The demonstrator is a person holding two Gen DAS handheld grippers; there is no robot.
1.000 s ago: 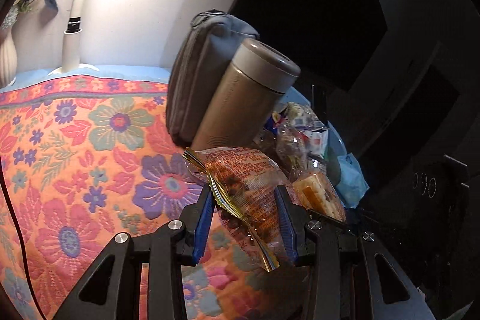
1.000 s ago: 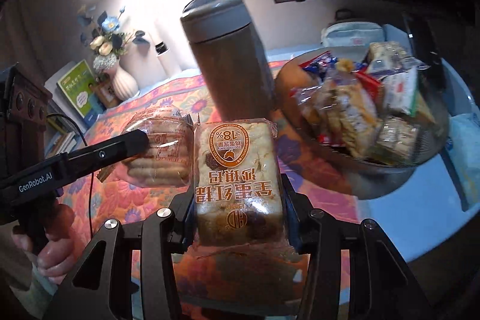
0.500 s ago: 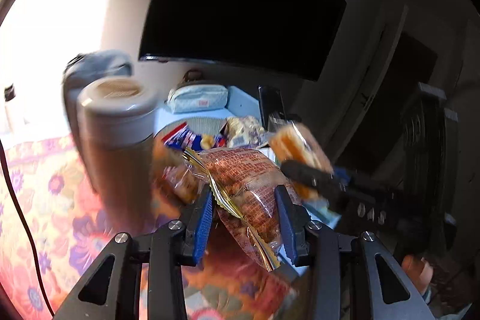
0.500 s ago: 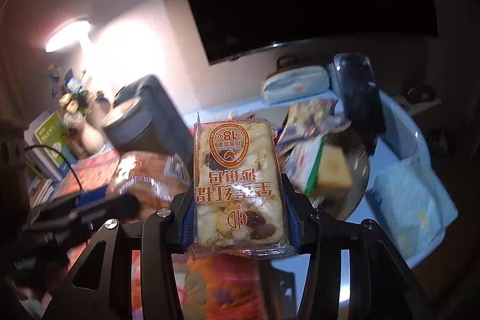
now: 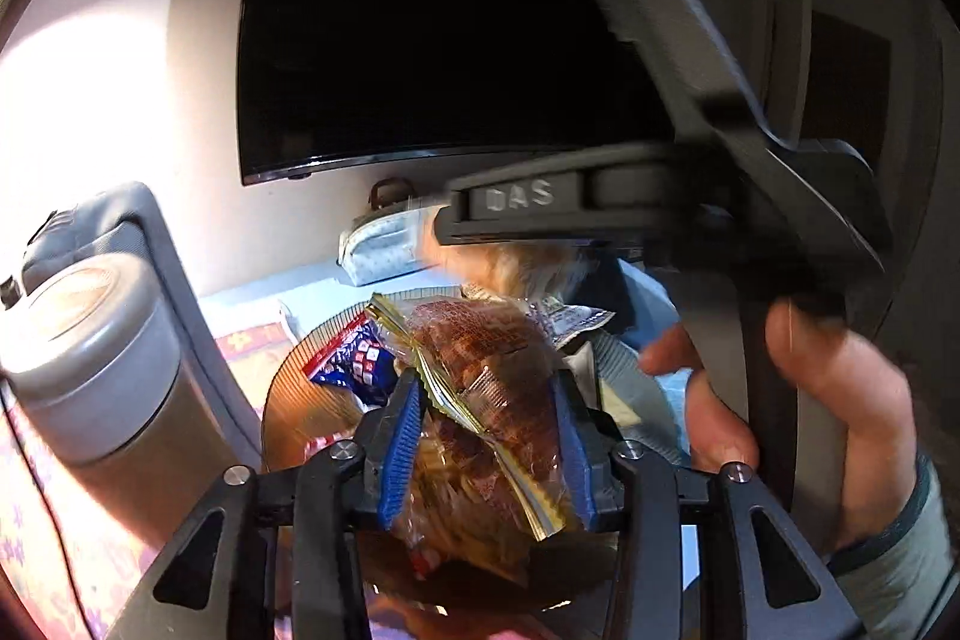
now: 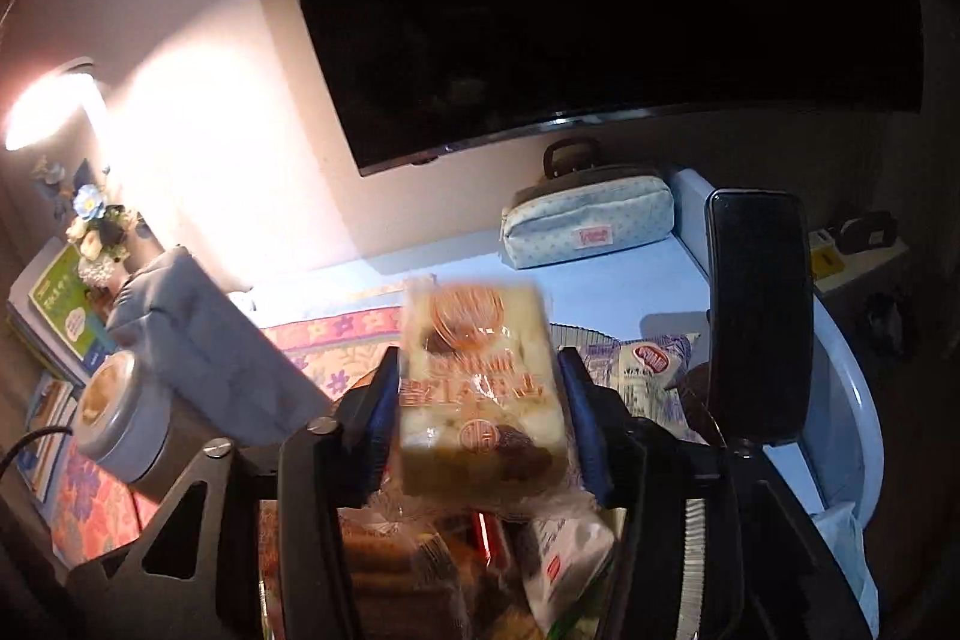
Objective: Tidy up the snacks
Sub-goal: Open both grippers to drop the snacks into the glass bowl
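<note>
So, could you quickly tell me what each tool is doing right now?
Left tool: closed on the brown snack packet.
Right tool: closed on the cake packet.

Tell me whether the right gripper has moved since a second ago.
Yes. The right gripper, shut on the cake packet, has travelled rightward past the grey tumbler, which was straight ahead and now sits far left, to above the snack bowl.

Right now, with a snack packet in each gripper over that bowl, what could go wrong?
1. The right gripper crosses just above the left gripper and its brown packet, so the two could knock together.
2. The bowl already holds a heap of snacks, so the cake packet may slide off the pile.
3. The tall tumbler stands right beside the bowl, and a wide swing could tip it.
</note>
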